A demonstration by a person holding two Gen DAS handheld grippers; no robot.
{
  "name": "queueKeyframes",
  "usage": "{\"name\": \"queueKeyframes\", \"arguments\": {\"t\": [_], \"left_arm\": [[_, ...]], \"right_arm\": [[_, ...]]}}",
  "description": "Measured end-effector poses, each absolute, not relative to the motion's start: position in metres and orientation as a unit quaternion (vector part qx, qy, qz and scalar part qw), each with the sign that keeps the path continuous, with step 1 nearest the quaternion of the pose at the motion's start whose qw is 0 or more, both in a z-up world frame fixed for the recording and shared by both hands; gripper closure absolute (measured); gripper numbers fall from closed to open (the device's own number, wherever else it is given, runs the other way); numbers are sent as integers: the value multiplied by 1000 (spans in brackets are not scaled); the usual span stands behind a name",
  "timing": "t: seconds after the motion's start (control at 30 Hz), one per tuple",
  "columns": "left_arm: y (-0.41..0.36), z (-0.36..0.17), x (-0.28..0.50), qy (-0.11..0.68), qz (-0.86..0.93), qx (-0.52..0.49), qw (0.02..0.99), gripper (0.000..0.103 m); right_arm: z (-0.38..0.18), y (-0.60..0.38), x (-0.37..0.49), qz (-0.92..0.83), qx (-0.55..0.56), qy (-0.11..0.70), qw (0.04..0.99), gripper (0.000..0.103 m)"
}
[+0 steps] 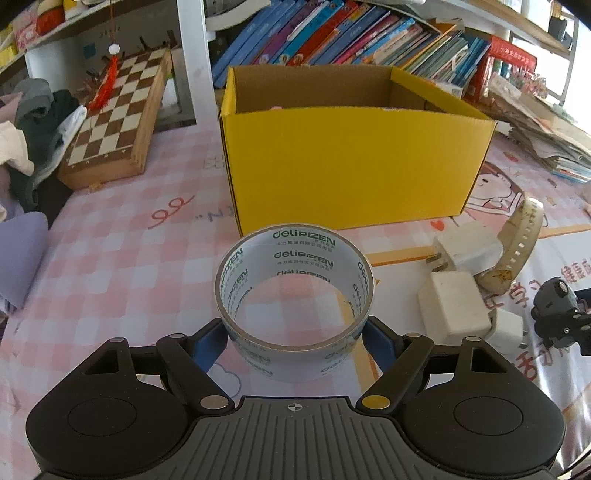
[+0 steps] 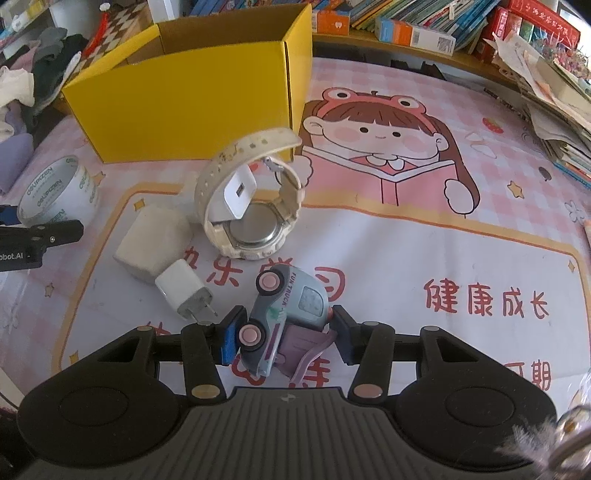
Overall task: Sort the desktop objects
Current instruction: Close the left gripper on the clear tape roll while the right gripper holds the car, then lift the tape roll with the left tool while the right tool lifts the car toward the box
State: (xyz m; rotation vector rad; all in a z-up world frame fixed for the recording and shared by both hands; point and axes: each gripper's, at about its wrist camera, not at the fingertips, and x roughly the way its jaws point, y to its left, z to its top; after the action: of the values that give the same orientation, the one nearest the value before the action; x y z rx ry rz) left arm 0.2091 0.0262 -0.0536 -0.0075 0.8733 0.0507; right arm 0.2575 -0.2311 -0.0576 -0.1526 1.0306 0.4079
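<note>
A roll of clear tape (image 1: 295,295) printed with green letters sits between the blue pads of my left gripper (image 1: 295,334), which is shut on its sides. It is just in front of the open yellow cardboard box (image 1: 351,166). My right gripper (image 2: 284,328) is shut on a tilted grey-blue toy truck (image 2: 288,314) with pink wheels. Beyond the truck lie a cream wristwatch (image 2: 251,206), a large white charger (image 2: 155,240), a small white plug (image 2: 184,291) and a third white charger (image 2: 236,192) inside the strap loop. The tape (image 2: 59,192) and box (image 2: 184,103) also show at the left of that view.
A wooden chessboard (image 1: 114,118) and a pile of clothes (image 1: 33,122) lie left of the box. Books (image 1: 332,33) fill the shelf behind it. A stack of papers (image 2: 554,110) lies at the right. The table carries a pink cartoon mat (image 2: 406,221).
</note>
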Motion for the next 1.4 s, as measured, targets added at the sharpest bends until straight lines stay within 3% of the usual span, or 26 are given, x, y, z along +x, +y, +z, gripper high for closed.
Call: {"name": "queueKeyframes", "arguments": {"t": [0.5,1.4], "left_arm": [[19,-19,195,379,8,16,925,22],[27,47,219,280,1,9,960,22]], "right_arm": [[-27,-242,260,195,-59,464,862,56],[68,-200,296,298,-121,333,886,56]]}}
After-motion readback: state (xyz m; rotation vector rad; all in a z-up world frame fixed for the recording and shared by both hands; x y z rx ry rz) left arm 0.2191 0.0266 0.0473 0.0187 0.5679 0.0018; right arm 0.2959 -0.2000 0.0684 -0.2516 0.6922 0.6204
